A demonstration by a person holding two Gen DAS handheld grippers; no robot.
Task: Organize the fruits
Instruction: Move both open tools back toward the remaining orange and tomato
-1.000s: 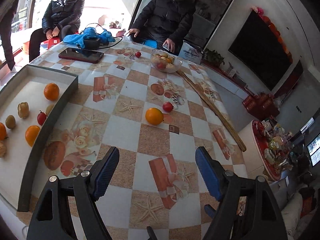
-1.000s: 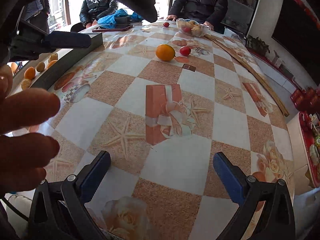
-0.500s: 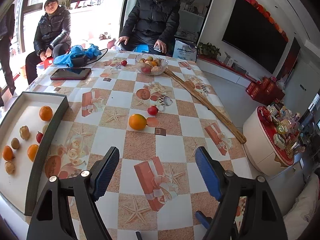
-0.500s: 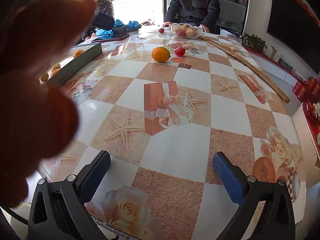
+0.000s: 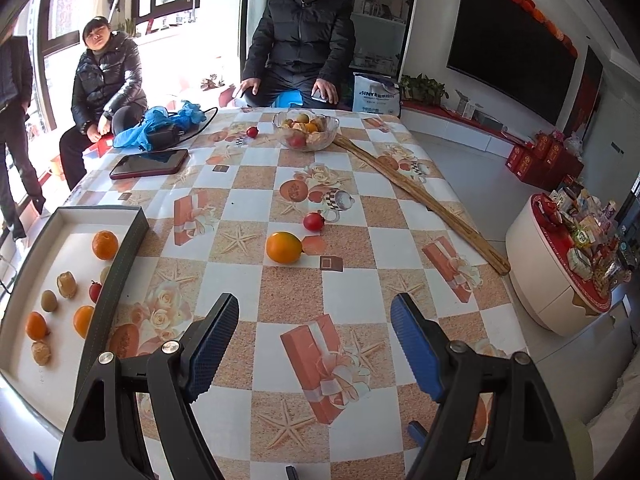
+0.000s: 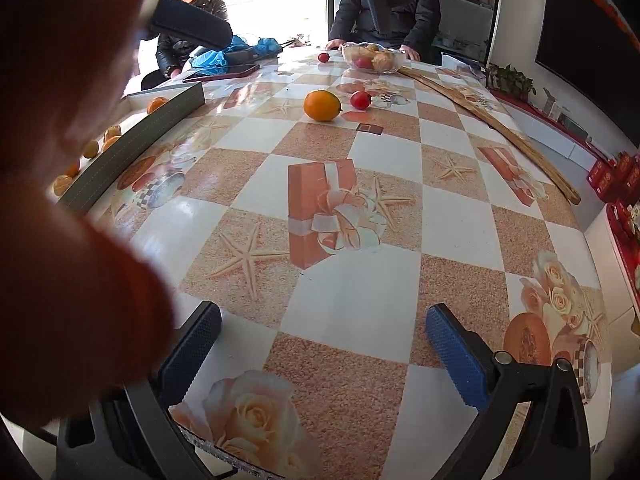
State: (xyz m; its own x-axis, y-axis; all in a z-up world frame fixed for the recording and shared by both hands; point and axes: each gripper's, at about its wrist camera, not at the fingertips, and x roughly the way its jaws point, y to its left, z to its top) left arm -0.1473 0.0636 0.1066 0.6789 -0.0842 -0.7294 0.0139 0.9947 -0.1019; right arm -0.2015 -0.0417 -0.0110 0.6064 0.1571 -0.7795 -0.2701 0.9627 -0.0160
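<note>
Both tools, left tool (image 5: 314, 336) and right tool (image 6: 322, 344), wide and empty, now farther back from the orange (image 5: 283, 247).

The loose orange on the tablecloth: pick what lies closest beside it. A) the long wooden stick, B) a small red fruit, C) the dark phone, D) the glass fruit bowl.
B: the small red fruit sits just past the orange, apart from it, while the phone, the glass bowl and the wooden stick all lie farther off on the table.
</note>
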